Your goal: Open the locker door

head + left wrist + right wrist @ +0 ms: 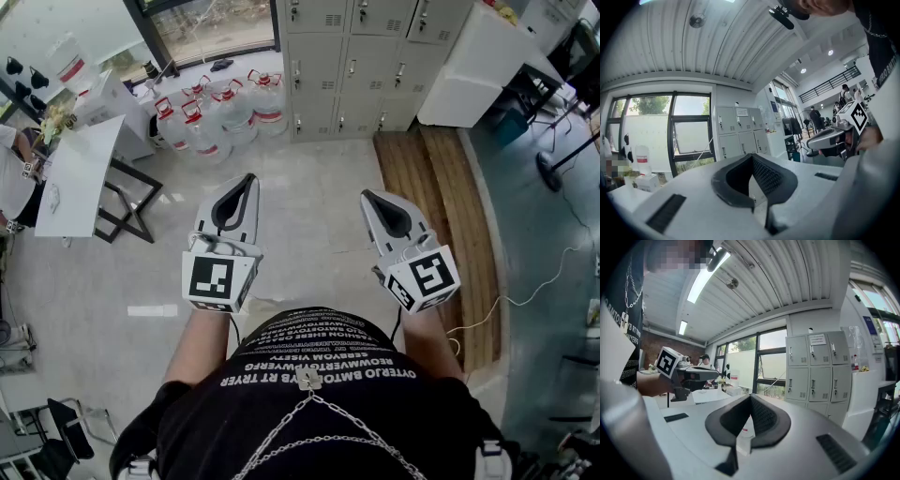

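A bank of grey lockers [356, 66] stands against the far wall, all doors closed, a few steps ahead of me. Both gripper views show it at a distance: the lockers [740, 133] beside a window, and the lockers [818, 369] right of the glass. My left gripper [250, 178] and right gripper [367, 195] are held side by side at waist height above the floor, pointing toward the lockers. Each one is shut with nothing in it: the left gripper [751, 156] and right gripper [750, 396] have their tips together.
Several water jugs [220, 112] crowd the floor left of the lockers. A white table [80, 173] with a person [14, 183] beside it stands at the left. A wooden floor strip [441, 216], a white cabinet [478, 66] and a floor cable [525, 291] lie to the right.
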Tool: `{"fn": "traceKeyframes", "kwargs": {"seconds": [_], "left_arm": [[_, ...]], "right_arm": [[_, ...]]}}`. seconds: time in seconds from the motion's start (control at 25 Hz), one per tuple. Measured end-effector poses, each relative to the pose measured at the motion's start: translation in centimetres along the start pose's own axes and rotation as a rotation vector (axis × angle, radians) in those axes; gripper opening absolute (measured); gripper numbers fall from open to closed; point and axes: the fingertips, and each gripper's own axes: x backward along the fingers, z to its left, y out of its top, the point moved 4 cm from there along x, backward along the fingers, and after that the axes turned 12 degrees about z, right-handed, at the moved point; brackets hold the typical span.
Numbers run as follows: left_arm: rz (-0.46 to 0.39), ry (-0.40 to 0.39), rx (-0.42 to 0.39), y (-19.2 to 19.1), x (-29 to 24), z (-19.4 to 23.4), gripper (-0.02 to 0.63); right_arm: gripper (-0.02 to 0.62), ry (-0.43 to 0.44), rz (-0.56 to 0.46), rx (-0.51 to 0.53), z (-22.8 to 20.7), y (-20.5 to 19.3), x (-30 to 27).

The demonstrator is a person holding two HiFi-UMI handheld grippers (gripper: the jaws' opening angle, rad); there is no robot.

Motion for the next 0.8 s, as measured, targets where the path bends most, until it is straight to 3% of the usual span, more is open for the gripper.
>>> {"fn": "traceKeyframes", "kwargs": {"seconds": [0.32, 0.52, 0.8], "left_arm": [[0.012, -0.046, 0.022, -0.9, -0.4, -1.4, -0.002], [0.028, -0.006, 0.068, -2.4, -0.8, -1.4, -0.002], [-0.042, 0.035, 0.063, -2.0, 0.0, -2.8, -0.002]], "right_arm": [[-0.004, -0.007, -0.022, -0.07, -0.5, -1.0, 0.9], [-0.003, -0.001, 0.024, -0.094, -0.5, -3.3, 1.2], [-0.003, -0.028, 0.034, -0.138, -2.1, -5.1, 2.4]]}}
